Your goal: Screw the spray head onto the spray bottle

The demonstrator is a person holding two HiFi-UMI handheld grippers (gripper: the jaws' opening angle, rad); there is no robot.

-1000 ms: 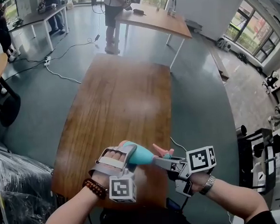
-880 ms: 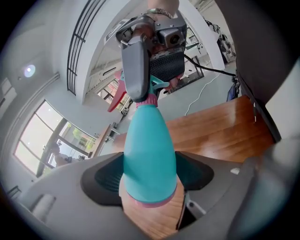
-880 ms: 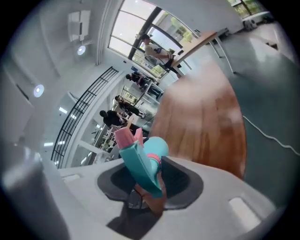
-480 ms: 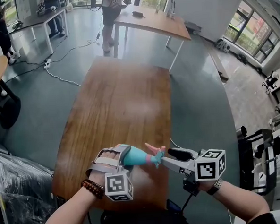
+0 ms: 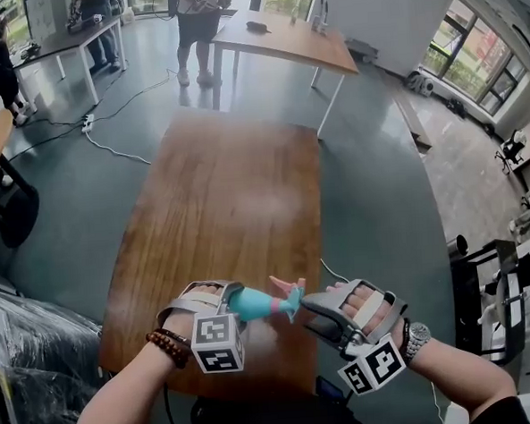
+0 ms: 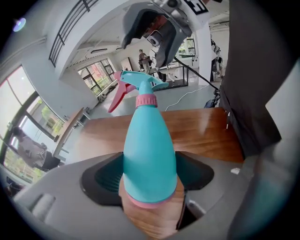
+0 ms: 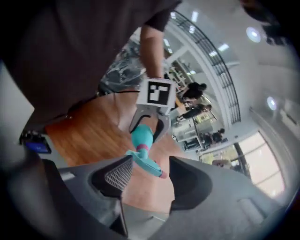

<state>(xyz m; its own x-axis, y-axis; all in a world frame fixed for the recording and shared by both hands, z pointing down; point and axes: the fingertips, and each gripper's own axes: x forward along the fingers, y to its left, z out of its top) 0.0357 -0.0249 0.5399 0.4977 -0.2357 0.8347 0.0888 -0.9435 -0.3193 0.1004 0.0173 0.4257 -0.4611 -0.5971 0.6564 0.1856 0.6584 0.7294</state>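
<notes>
A teal spray bottle [image 5: 251, 303] lies nearly level above the near end of the wooden table [image 5: 228, 191], and my left gripper [image 5: 237, 300] is shut on its body. The bottle [image 6: 149, 150] fills the left gripper view between the pads. Its teal spray head [image 5: 290, 296] with pink trigger and pink collar sits on the neck. My right gripper [image 5: 314, 313] is open just right of the head. Its jaws have just been opening. In the right gripper view the spray head [image 7: 146, 162] lies between the pads without touching them.
The table's near edge runs just under both hands. Beyond it stand another wooden table [image 5: 281, 37] and people [image 5: 195, 23] at the back. A cable [image 5: 108, 140] runs across the floor at left, and black wrapped bundles [image 5: 23, 356] sit at lower left.
The right gripper let go of the spray head and rolled over, so its marker cube now hangs below the hand. The left gripper sank a little with the bottle.
</notes>
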